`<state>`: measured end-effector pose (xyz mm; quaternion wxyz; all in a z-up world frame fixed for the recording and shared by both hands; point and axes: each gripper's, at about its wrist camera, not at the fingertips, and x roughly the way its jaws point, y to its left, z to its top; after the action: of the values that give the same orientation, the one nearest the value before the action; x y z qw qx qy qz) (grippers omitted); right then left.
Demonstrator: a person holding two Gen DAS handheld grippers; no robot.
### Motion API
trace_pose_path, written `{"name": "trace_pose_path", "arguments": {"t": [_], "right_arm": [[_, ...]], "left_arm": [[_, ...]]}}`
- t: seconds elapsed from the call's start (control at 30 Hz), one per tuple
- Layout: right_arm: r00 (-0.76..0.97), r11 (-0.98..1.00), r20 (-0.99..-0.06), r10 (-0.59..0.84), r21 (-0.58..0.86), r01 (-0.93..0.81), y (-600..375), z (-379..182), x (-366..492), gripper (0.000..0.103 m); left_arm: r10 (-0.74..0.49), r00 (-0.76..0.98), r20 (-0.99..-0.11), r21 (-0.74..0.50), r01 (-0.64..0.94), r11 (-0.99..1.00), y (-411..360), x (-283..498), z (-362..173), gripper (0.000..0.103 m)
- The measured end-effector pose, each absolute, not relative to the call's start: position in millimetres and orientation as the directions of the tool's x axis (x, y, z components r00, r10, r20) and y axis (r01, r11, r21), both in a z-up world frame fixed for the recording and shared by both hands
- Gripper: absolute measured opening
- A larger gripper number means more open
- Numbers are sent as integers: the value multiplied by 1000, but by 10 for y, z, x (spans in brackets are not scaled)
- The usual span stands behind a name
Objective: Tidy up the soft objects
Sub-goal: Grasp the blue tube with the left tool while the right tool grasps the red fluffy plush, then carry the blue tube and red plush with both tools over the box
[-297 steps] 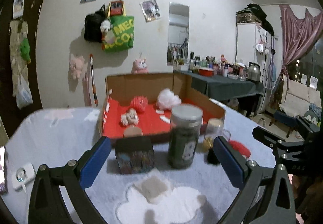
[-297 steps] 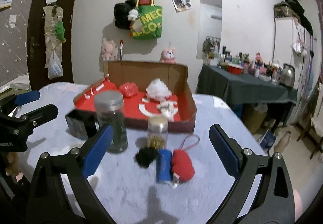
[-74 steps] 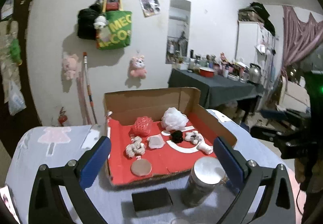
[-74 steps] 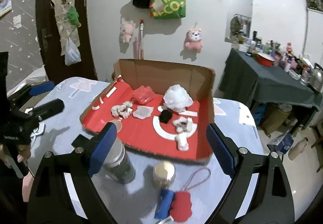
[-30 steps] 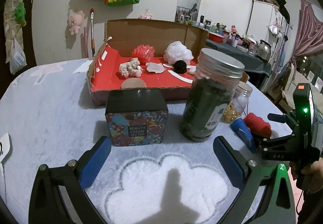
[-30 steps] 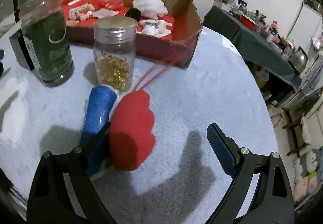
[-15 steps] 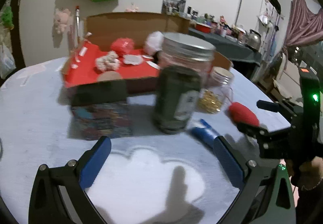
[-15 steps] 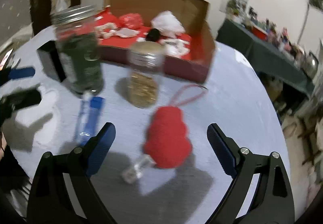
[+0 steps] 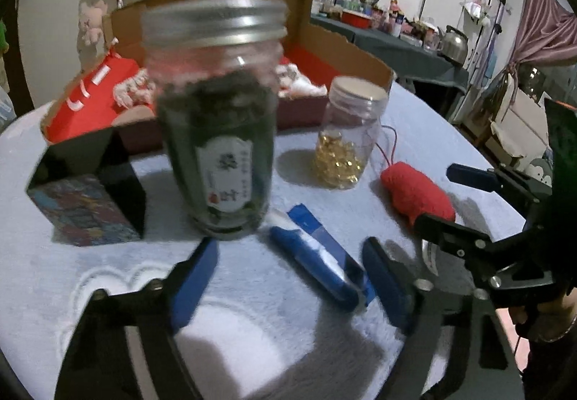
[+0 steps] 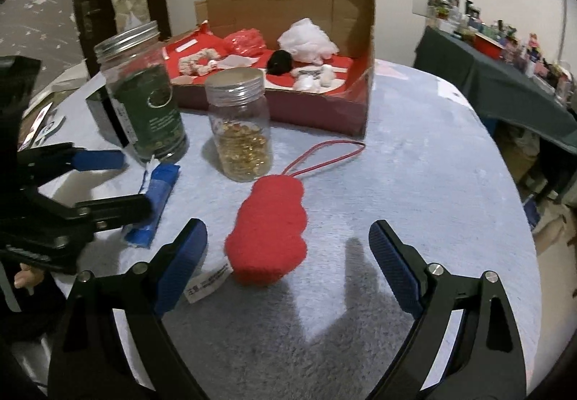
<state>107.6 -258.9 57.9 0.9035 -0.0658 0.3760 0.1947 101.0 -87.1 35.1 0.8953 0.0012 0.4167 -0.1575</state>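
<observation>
Lining up on the two soft things left outside the box.

My right gripper gapes wide around the near end of the red plush, touching nothing; next I'd judge a short reach forward, then a squeeze. My left gripper, also spread, has the blue pouch between its fingers. The box sits beyond the jars.

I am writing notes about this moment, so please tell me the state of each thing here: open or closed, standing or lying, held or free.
Left gripper: open, holds nothing.
Right gripper: open, holds nothing.
Red plush: lying flat, free.
Blue packet: lying, free.
Green jar: upright, lid on.
Small jar: upright, lid on.
Cardboard box: open.
</observation>
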Motion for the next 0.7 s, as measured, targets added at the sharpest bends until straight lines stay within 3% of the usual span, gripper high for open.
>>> {"name": "trace_pose_path", "arguments": {"t": [0.1, 0.17, 0.2, 0.47, 0.7], "right_arm": [[599, 901, -715, 361, 101, -422, -2574, 540, 1137, 71], [564, 890, -722, 401, 163, -425, -2558, 487, 1181, 53], [569, 896, -726, 387, 150, -417, -2529, 470, 1177, 37], [627, 892, -651, 428, 192, -410, -2325, 606, 893, 36], [635, 891, -641, 432, 193, -411, -1997, 565, 776, 36]], "left_arm": [[-319, 578, -751, -164, 305, 938, -895, 1024, 311, 59], [-358, 563, -744, -189, 337, 922, -908, 1013, 316, 34], [-378, 550, -745, -209, 346, 915, -901, 1009, 318, 33], [-431, 536, -726, -252, 375, 892, -648, 938, 432, 24], [-432, 533, -728, -234, 399, 887, -384, 902, 495, 20]]}}
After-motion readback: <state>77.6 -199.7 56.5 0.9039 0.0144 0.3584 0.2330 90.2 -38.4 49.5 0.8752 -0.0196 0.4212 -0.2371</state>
